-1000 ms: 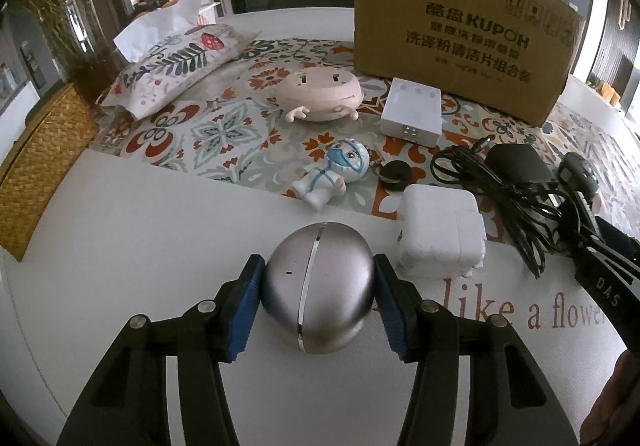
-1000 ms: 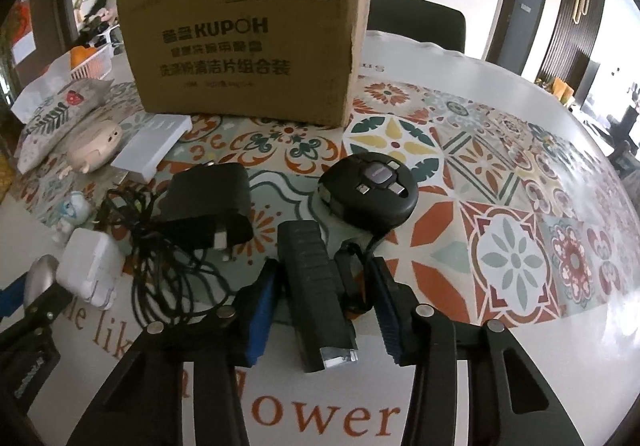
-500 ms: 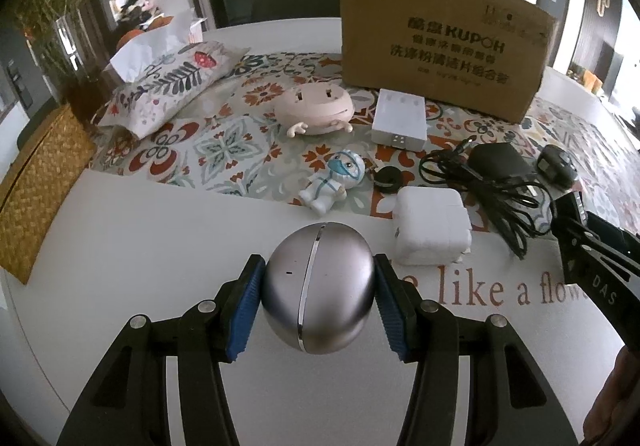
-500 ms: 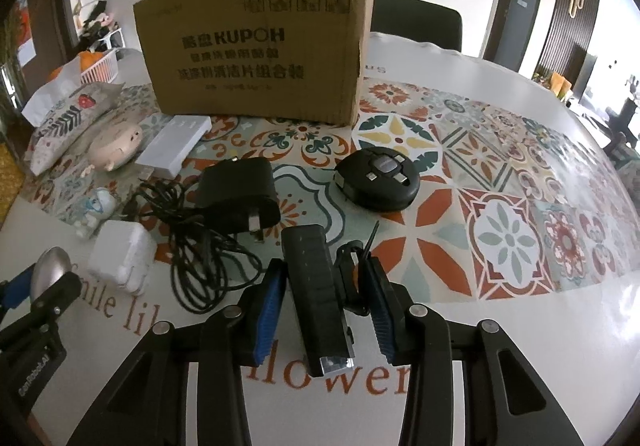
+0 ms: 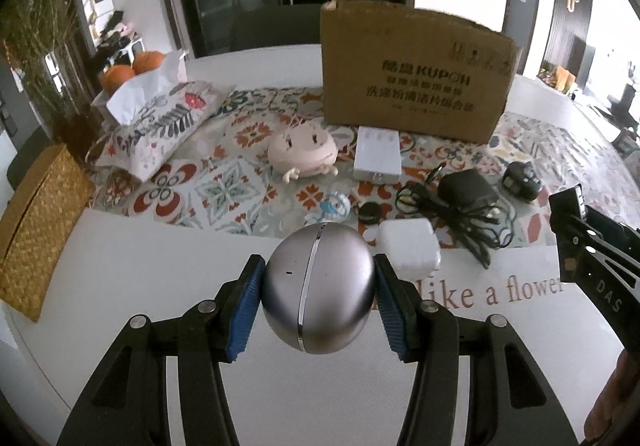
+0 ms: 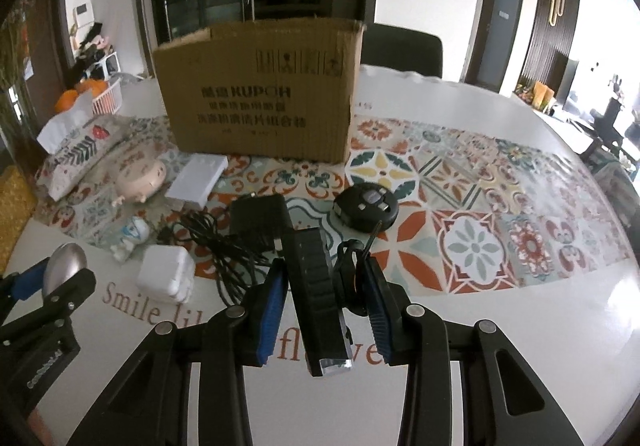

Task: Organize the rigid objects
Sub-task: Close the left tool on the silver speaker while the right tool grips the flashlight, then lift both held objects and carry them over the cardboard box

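My left gripper [image 5: 318, 302] is shut on a silver egg-shaped device [image 5: 318, 288] and holds it above the white table. My right gripper [image 6: 326, 302] is shut on a black ribbed bar-shaped device [image 6: 316, 294] with a clear end and a black strap loop [image 6: 348, 266] beside it, lifted off the table. The brown cardboard box [image 5: 414, 81] [image 6: 264, 93] stands open-topped at the back of the patterned mat. The right gripper with the bar shows at the right edge of the left wrist view [image 5: 576, 242]; the left gripper with the silver egg shows at the left edge of the right wrist view [image 6: 52, 278].
On the mat lie a pink round toy [image 5: 302, 153], a white flat box [image 5: 378, 157], a small masked figurine [image 6: 132, 232], a white charger cube [image 5: 408, 250], a black adapter with tangled cord [image 5: 460, 197] and a round black device [image 6: 366, 205]. A floral pillow [image 5: 160, 125] lies at left.
Both grippers have risen with their loads; the table objects look smaller and farther. The right gripper's pads have tightened on the black bar, which has come off the table.
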Available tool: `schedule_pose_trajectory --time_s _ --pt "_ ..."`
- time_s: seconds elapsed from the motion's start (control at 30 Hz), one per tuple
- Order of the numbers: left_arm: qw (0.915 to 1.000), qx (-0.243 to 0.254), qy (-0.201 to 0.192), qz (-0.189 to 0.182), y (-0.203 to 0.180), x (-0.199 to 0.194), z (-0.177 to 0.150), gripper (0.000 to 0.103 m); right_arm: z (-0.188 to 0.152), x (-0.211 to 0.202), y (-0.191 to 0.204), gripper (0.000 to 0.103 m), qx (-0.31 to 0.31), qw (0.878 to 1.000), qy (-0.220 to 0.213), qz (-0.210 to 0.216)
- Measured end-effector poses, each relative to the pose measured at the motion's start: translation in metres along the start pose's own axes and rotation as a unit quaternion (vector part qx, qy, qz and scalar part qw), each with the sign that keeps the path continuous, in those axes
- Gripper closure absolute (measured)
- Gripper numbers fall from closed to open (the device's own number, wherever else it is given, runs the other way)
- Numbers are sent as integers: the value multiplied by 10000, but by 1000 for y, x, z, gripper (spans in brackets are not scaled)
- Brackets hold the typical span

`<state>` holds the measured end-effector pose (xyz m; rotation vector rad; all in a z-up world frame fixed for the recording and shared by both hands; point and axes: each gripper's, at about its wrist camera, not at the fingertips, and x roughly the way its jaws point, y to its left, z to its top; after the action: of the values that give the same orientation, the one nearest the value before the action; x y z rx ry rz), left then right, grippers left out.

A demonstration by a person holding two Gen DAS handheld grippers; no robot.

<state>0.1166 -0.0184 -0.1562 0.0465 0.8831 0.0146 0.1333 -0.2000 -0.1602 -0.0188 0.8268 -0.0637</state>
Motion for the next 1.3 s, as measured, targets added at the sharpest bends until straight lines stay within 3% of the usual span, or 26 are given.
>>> schedule_pose_trajectory --time_s 0.37,0.77,1.3 --pt "9982 289 -424 -301 7 -40 33 50 17 -52 7 64 254 9989 -385 -59" --pt "9922 260 -1094 -529 16 -76 76 50 49 -94 22 64 225 9954 -929 -30" --pt "9868 293 -1423 -710 15 -83 143 50 114 -113 27 64 208 9872 -1580 70"
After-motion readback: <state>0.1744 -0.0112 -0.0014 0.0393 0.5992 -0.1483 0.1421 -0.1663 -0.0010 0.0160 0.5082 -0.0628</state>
